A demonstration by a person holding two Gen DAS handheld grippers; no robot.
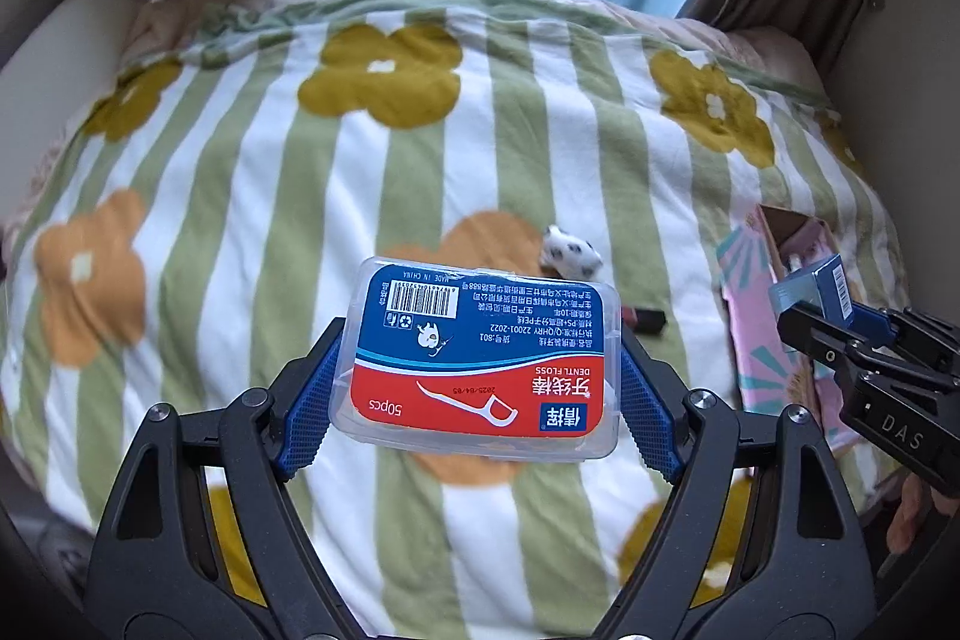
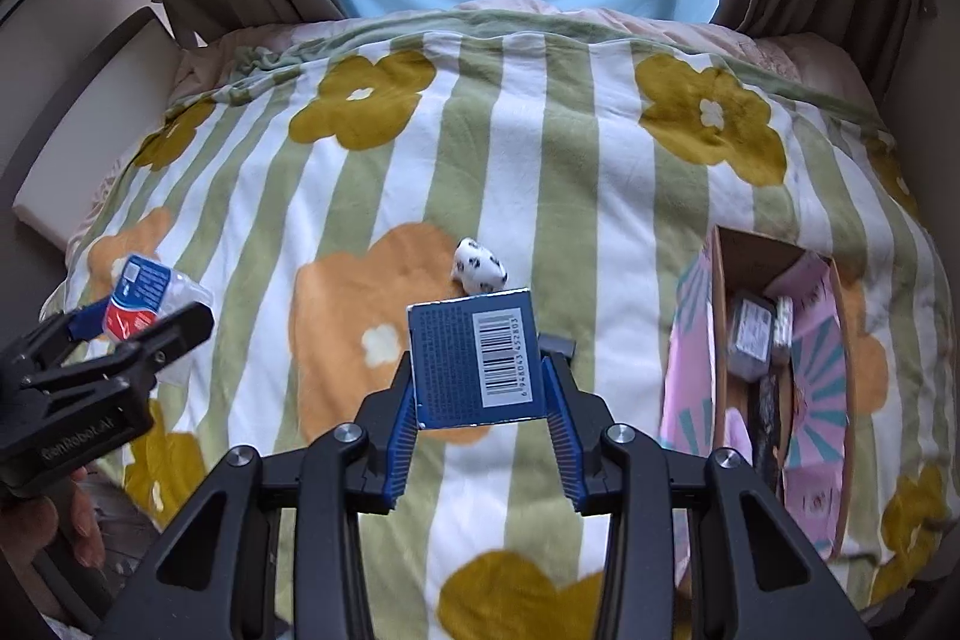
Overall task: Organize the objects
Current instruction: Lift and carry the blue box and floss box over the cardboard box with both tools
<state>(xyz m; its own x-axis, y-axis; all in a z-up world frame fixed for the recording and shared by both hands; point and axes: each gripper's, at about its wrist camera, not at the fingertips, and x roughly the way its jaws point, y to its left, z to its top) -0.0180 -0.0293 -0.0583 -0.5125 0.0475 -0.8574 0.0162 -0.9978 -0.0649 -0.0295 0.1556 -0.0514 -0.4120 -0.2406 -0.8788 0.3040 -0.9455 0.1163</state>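
Above striped blanket [image 1: 240, 196]: left tool [image 1: 474, 376] clamps clear floss case [image 1: 480, 358]; right tool [image 2: 480, 394] clamps blue box [image 2: 474, 358].

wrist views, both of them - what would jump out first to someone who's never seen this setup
Each gripper holds something up over the flowered striped blanket: the left gripper clamps a clear floss pick box with a red and blue label, the right gripper a small blue carton with a barcode. Beyond them a little white spotted toy lies on the blanket, and an open pink cardboard box with a few items inside sits at the right.
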